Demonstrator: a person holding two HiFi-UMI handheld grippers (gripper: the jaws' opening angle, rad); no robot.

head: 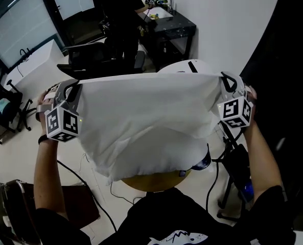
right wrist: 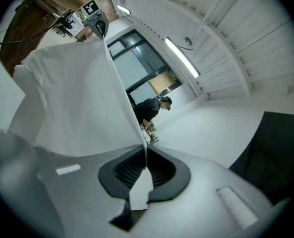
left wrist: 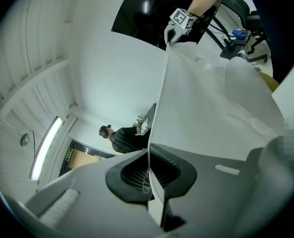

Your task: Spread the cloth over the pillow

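Hanging in mid-air in the head view, the white cloth (head: 146,121) is stretched wide between the left gripper (head: 72,88) and the right gripper (head: 228,81). Each one pinches an upper corner, so the top edge runs nearly straight from one to the other. The rest of the cloth sags below in soft folds. A yellow-brown rounded surface (head: 156,181) peeks out just under the lower edge; whether that is the pillow cannot be told. Beyond the cloth stand an office chair (head: 97,60), a person in dark clothes (head: 121,11) and a dark desk (head: 174,27).

Seen in the left gripper view, the jaws are together, clamped on the cloth's edge. A small flap pokes back through them. From there the cloth rises as a taut sheet to the right gripper, which holds the far corner at the top of the picture. A lit ceiling lamp (left wrist: 45,148) shows at the left.

The right gripper view mirrors this. Its jaws are pressed shut on the cloth's corner, and the sheet runs up to the left gripper near the top left.
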